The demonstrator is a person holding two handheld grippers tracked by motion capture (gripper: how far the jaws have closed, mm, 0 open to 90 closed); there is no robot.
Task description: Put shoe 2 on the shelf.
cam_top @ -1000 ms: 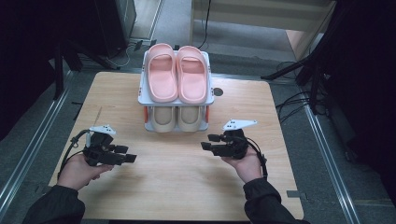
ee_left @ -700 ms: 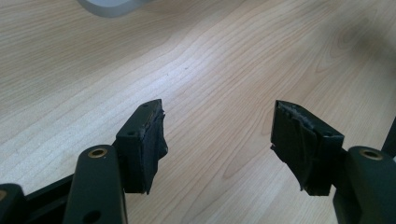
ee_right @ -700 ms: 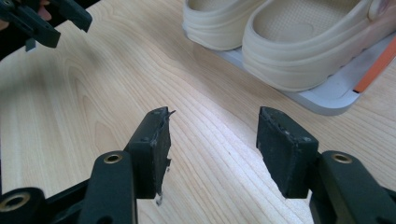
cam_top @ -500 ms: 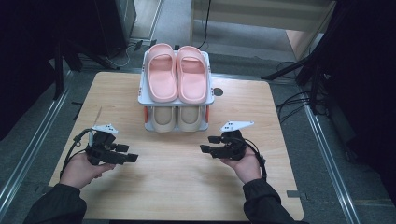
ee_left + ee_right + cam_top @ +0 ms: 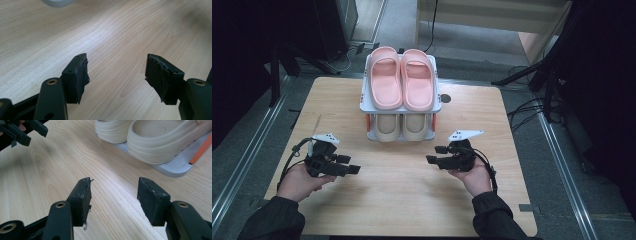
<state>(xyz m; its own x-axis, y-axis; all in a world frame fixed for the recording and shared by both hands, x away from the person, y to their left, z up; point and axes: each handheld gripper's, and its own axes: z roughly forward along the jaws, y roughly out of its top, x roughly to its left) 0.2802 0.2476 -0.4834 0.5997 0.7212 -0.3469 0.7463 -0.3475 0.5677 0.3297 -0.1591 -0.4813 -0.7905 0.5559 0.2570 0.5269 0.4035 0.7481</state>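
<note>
Left tongs (image 5: 343, 165) and right tongs (image 5: 438, 154) rest low over the bench (image 5: 402, 200), one in each hand, tips turned toward each other across bare wood. Both sets have just been opening and now stand wide, with nothing between the jaws; the two gripper views confirm only wood grain in each gap.

The nearest articles are the beige slippers (image 5: 401, 126) on the lower tier of the shoe rack (image 5: 437, 107), which stands at the far middle of the bench. The rack lies beyond and between the two tongs, apart from both; the right tongs are the nearer, just off its front right corner. Pink slippers (image 5: 402, 79) lie side by side on the upper tier.

The upper tier covers most of the beige pair from above, leaving only their near ends in sight. In the right gripper view the beige slippers (image 5: 155, 140) are cut off by the frame's top edge. A pale round object (image 5: 57, 2) at the top of the left gripper view is cropped and cannot be identified.
</note>
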